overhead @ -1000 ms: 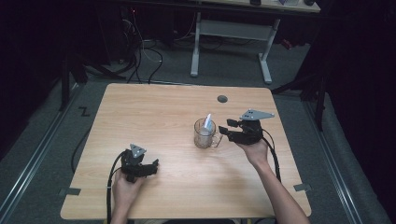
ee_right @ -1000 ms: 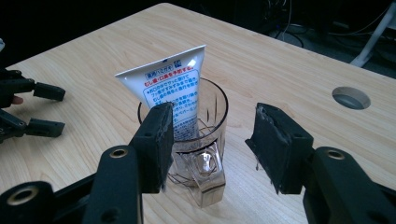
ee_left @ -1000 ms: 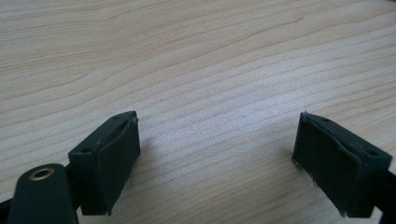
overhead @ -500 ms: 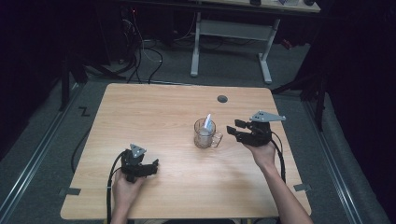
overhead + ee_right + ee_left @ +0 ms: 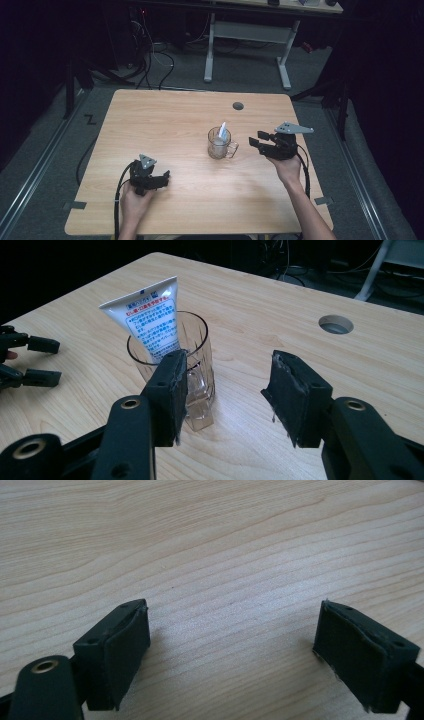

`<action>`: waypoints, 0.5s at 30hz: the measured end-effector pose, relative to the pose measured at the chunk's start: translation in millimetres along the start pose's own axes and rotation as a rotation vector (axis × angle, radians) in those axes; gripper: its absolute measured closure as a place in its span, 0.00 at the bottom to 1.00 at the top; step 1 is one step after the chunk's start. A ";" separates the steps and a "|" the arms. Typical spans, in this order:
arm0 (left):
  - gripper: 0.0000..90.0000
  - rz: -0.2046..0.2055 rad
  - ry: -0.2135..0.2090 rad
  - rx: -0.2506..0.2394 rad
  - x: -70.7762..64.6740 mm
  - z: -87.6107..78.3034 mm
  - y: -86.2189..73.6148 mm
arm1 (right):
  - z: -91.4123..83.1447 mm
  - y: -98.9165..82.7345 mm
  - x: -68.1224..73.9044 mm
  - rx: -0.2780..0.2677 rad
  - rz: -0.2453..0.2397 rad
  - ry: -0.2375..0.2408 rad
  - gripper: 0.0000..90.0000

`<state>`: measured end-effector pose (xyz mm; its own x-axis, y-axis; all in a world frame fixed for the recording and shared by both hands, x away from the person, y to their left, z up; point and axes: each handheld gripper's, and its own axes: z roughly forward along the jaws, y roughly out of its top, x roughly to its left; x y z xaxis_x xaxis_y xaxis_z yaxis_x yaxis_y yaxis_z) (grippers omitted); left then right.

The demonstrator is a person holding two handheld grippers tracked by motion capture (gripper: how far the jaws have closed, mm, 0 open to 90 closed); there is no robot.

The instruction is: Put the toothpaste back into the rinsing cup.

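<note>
Glass mug (image 5: 219, 144) holding tube (image 5: 223, 132) standing mid-counter (image 5: 165, 120). Right tool (image 5: 254, 140) closing, empty, beside handle; left tool (image 5: 166, 179) gaping, resting. Risk: a pad is clipping the handle, tipping the mug.

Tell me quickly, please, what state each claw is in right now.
Left claw: open, holding nothing, over bare table.
Right claw: open, holding nothing, jaws just been closing, beside the glass mug with the tube.
</note>
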<state>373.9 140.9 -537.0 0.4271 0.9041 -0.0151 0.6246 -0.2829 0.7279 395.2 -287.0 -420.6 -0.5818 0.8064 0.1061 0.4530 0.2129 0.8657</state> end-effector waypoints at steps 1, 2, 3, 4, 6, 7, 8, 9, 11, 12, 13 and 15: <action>0.16 0.000 0.000 0.000 0.0 0.0 0.0 | -0.8 -0.6 -0.4 -0.001 0.001 0.001 0.55; 0.16 0.000 0.000 0.000 0.0 0.0 0.0 | -1.4 -1.2 -0.5 0.000 0.002 0.000 0.56; 0.16 0.000 0.000 0.000 0.0 0.0 0.0 | -2.1 -2.0 -0.6 -0.002 0.003 0.000 0.56; 0.16 0.000 0.000 0.000 0.0 0.0 0.0 | -2.7 -2.9 -0.8 -0.001 0.005 0.000 0.56; 0.16 0.000 0.000 0.000 0.0 0.0 0.0 | -3.6 -4.5 -0.9 0.001 0.008 0.003 0.56; 0.16 0.000 0.000 0.000 0.0 0.0 0.0 | -4.4 -5.1 -0.6 -0.003 0.005 0.003 0.57; 0.16 0.000 0.000 0.000 0.0 0.0 0.0 | -5.4 -5.9 -0.1 -0.006 0.002 0.005 0.57; 0.16 0.000 0.000 0.000 0.0 0.0 0.0 | -5.9 -6.4 0.2 -0.006 0.003 0.006 0.57; 0.16 0.000 0.000 0.000 0.0 0.0 0.0 | -7.7 -8.3 0.4 -0.008 0.001 0.004 0.57; 0.16 0.000 0.000 0.000 0.0 0.0 0.0 | -8.4 -9.3 0.1 -0.008 0.004 0.005 0.57; 0.16 0.000 0.000 0.000 0.0 0.0 0.0 | -8.8 -10.1 -0.3 -0.008 0.007 0.006 0.57; 0.16 0.000 0.000 0.000 0.0 0.0 0.0 | -9.7 -12.3 -1.3 -0.004 0.012 0.003 0.57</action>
<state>373.9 140.8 -537.0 0.4268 0.9042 -0.0152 0.6248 -0.2827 0.7278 383.9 -296.0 -426.6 -0.5785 0.8072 0.1174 0.4569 0.2014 0.8664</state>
